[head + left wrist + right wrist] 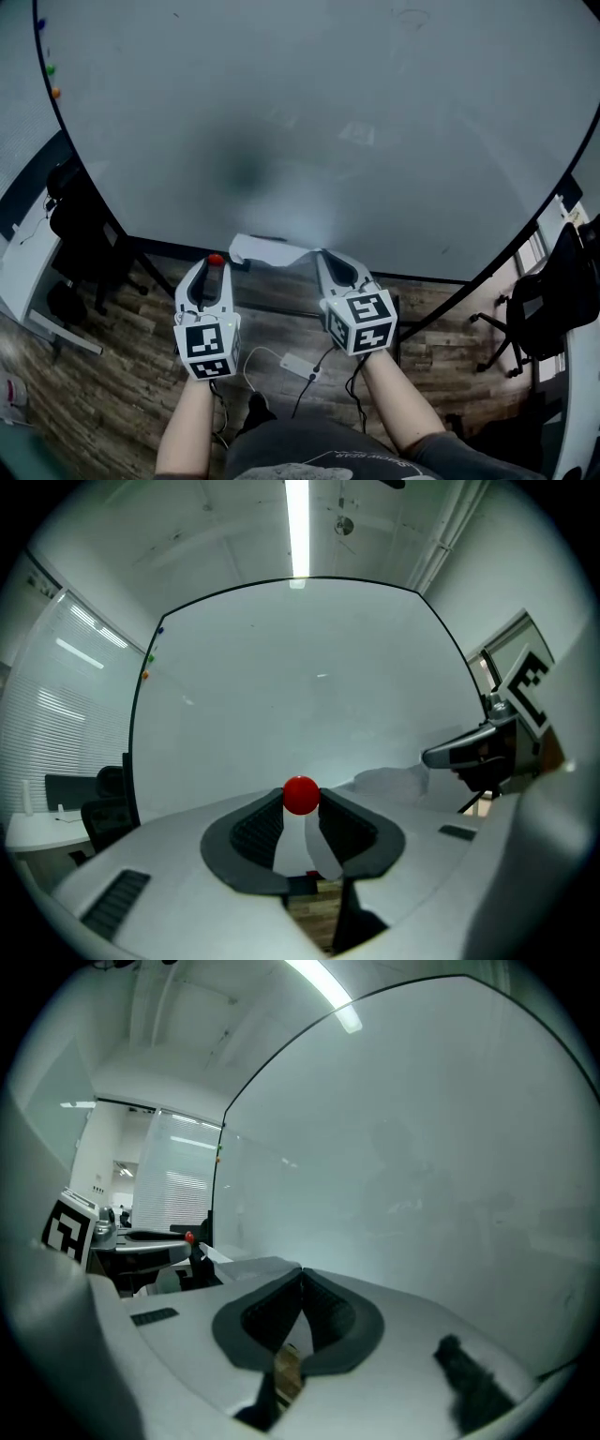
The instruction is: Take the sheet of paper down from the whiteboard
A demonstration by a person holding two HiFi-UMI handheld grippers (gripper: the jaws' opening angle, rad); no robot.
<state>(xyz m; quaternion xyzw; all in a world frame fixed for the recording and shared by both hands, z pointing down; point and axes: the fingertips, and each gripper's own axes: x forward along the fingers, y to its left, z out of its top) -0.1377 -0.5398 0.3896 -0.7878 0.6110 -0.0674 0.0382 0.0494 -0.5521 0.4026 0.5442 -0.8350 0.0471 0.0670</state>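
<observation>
A large whiteboard fills the wall, with small coloured dots at its left edge. Near the bottom edge, the left gripper has its jaws narrowly apart, pinching a small red ball at their tips. Just to its right, the sheet of paper lies curled along the whiteboard's bottom edge. The right gripper has its jaws closed on the paper's right end.
</observation>
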